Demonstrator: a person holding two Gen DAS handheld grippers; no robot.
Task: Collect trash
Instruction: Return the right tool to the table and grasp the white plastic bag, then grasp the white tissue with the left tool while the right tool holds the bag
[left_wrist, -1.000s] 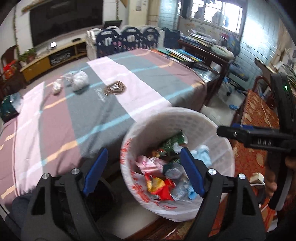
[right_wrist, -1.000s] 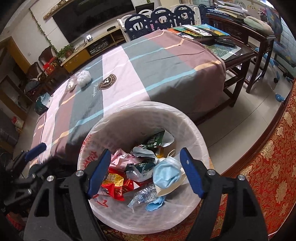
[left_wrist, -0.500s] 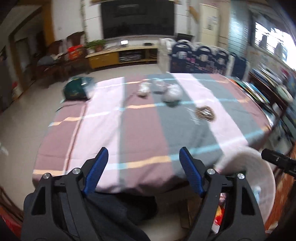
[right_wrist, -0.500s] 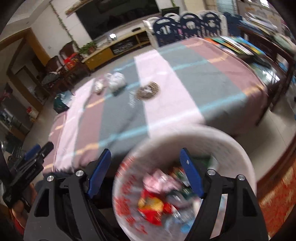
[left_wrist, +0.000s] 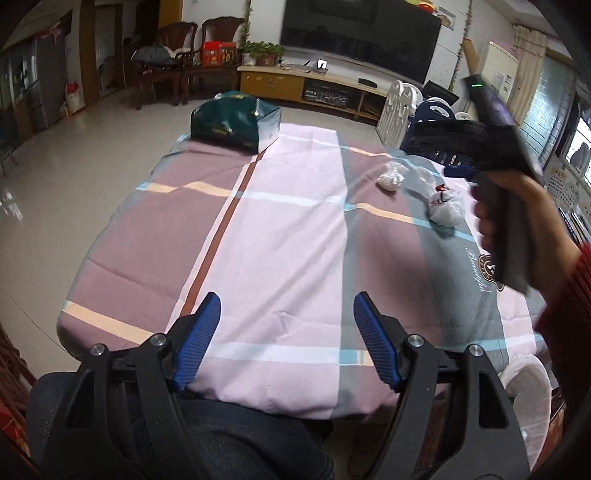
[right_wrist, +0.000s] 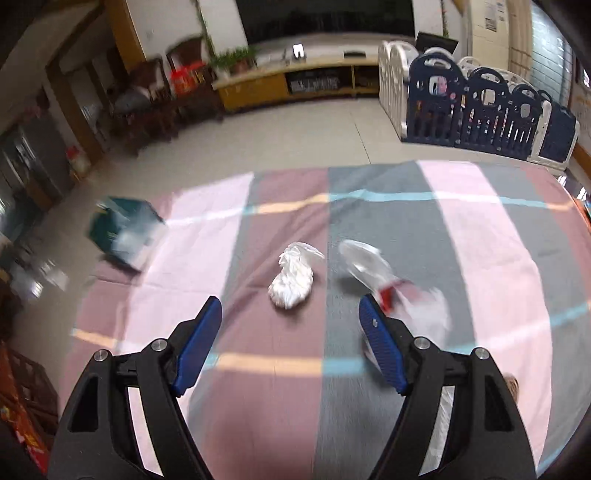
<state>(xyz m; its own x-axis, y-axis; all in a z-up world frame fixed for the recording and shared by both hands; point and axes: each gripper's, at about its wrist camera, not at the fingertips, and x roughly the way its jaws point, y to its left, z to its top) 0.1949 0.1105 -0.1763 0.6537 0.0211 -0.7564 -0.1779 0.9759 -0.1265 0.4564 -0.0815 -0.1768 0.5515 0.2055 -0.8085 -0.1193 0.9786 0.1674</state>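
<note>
Left gripper (left_wrist: 286, 314): jaws apart, nothing between the ribbed blue pads, above the near part of the table (left_wrist: 288, 258). Right gripper (right_wrist: 290, 319): jaws apart too, empty, pointing down at the trash. Table covered with a soft cloth in wide stripes of pink, brown-mauve and grey, with thin lines of light blue and orange.

Trash on the grey and mauve stripes, far side from the left camera: a crumpled white bag (right_wrist: 291, 280), knotted, lumpy, lying just ahead of the right gripper, between its pads in that view but not touched. Beside it, to the right, a clear thin plastic wrapper (right_wrist: 364, 260), and a second white crumpled bag with a red mark (right_wrist: 424, 306), blurred, close to the right pad.

Dark green glossy paper bag (left_wrist: 232, 123), box-shaped, at the far corner of the table. White plastic basket (left_wrist: 526, 384), only its rim visible, below the table edge at right.
</note>
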